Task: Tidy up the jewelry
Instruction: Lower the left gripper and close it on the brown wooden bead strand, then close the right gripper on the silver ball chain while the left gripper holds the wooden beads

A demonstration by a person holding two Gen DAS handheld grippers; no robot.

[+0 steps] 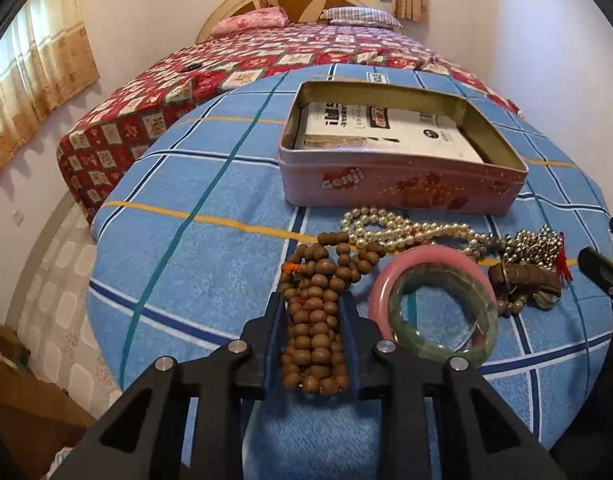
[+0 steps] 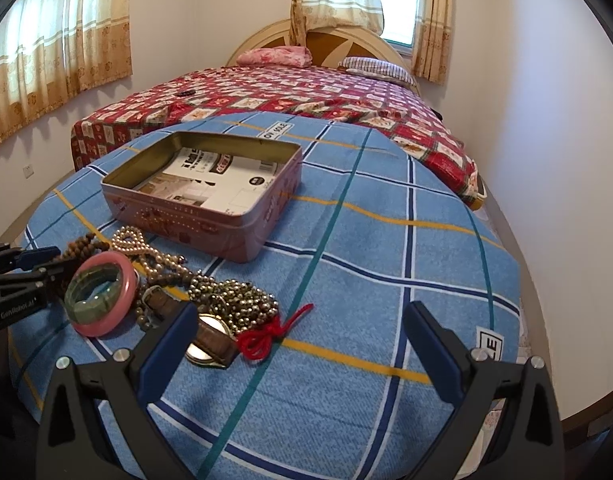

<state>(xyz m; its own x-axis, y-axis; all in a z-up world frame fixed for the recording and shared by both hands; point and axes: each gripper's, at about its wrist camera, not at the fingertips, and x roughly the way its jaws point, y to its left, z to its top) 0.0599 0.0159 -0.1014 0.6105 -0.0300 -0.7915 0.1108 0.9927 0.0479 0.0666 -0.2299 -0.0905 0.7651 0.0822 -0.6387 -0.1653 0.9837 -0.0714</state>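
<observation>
Closest to us, the wooden bead strand lies bunched between the fingers of our left gripper, whose jaws stand narrow and press the beads on both sides; the strand's far end trails onto the blue checked cloth, so we judge it is clamped but not lifted. We grip the thick bundle, not a single loop, probably so the whole strand comes away together.

Our right gripper hangs with its jaws wide and nothing between them, low over the cloth just beside the watch and the red tassel, likely waiting its turn.

The jewelry sits in one heap: the pink bangle with the green bangle resting on it, the pearl strand behind, and the metal bead chain to the right. Just beyond the pearls stands the open pink tin, a printed card on its floor — we take it as the destination.
</observation>
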